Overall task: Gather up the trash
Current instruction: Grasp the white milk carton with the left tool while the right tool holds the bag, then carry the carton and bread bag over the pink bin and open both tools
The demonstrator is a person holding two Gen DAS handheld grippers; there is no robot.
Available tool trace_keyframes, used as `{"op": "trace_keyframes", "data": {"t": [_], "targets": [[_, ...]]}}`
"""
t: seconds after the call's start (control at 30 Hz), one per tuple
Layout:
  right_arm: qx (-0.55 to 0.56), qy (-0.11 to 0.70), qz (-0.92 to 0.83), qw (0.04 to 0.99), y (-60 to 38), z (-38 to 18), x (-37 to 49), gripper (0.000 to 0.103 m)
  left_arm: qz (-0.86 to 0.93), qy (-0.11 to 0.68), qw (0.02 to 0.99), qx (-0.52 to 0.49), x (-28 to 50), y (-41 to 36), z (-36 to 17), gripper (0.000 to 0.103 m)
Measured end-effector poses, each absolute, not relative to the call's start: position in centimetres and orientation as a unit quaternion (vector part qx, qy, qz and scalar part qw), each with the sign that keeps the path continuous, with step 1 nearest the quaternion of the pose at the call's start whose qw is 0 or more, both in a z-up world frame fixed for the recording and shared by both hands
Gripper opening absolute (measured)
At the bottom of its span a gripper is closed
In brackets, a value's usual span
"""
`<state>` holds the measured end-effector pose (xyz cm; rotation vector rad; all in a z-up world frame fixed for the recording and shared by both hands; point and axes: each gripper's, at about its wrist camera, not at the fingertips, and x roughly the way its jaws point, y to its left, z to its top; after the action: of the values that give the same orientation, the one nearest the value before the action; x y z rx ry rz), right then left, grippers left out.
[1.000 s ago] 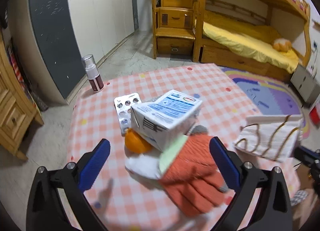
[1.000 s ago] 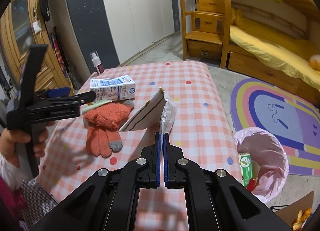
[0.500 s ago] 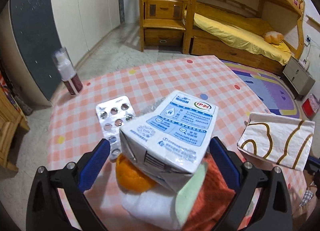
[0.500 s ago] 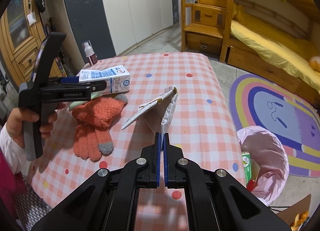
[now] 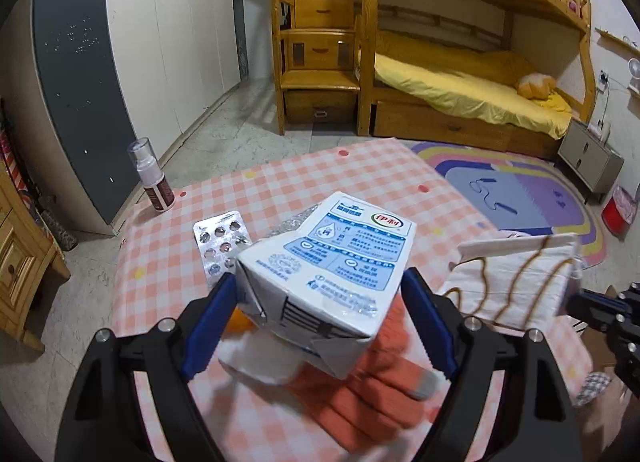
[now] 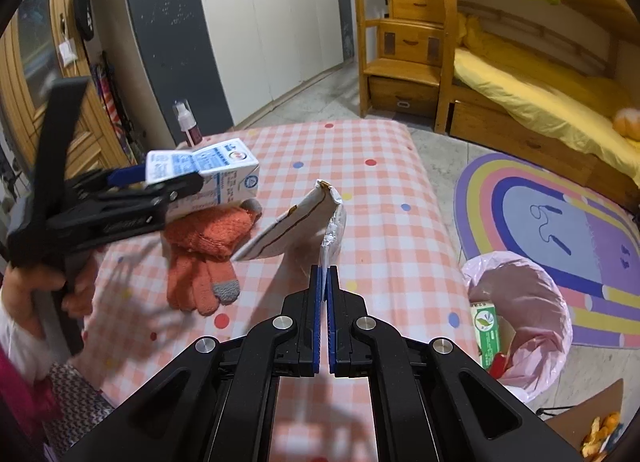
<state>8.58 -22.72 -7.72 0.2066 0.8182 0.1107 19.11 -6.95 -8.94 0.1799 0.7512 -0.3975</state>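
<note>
My left gripper (image 5: 320,302) is shut on a white and blue milk carton (image 5: 332,262), held just above an orange glove (image 5: 372,394), white tissue (image 5: 260,358) and orange peel (image 5: 240,320). The carton also shows in the right wrist view (image 6: 208,177). My right gripper (image 6: 324,282) is shut on the edge of a white snack bag with brown lines (image 6: 296,225), lifted over the checked table (image 6: 380,189). The same bag (image 5: 516,278) shows in the left wrist view. A bin with a pink liner (image 6: 524,310) stands on the floor to the right.
A pill blister (image 5: 220,242) lies on the table and a spray bottle (image 5: 152,177) stands at its far left corner. A wardrobe (image 5: 120,61) and a bunk bed (image 5: 460,81) stand behind. A rainbow rug (image 6: 560,213) covers the floor on the right.
My left gripper moved in around the milk carton, closed on it and lifted it a little. My right gripper kept hold of the snack bag and raised it slightly.
</note>
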Motion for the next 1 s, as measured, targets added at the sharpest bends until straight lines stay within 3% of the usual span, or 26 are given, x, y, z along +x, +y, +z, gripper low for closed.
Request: {"op": "trace_keyframes", "data": {"t": [0.33,0.5,0.53,0.63,0.67,1.0], "targets": [[0.100,0.384,0.045,0.917,-24.1,-7.0,4.9,0.002,-0.196,0.378,0.903,0.050,12.2,-8.3,-8.7,0.081],[0.104,0.427,0.045,0.897,-24.9,-8.8,4.2,0.007,-0.206,0.396,0.894,0.050,11.0,-8.9,-9.6,0.081],[0.109,0.432,0.046,0.894,-25.1,-9.2,4.0,0.011,-0.206,0.398,0.892,0.055,10.8,-9.2,-9.8,0.081],[0.119,0.446,0.052,0.885,-25.5,-10.1,3.3,0.040,-0.206,0.400,0.891,0.062,10.4,-9.5,-10.1,0.081],[0.118,0.448,0.054,0.884,-25.6,-10.4,3.1,0.044,-0.207,0.401,0.890,0.062,10.3,-9.6,-10.2,0.081],[0.112,0.460,0.031,0.880,-26.6,-12.2,4.1,0.053,-0.203,0.401,0.891,0.063,10.1,-10.0,-10.1,0.081]]}}
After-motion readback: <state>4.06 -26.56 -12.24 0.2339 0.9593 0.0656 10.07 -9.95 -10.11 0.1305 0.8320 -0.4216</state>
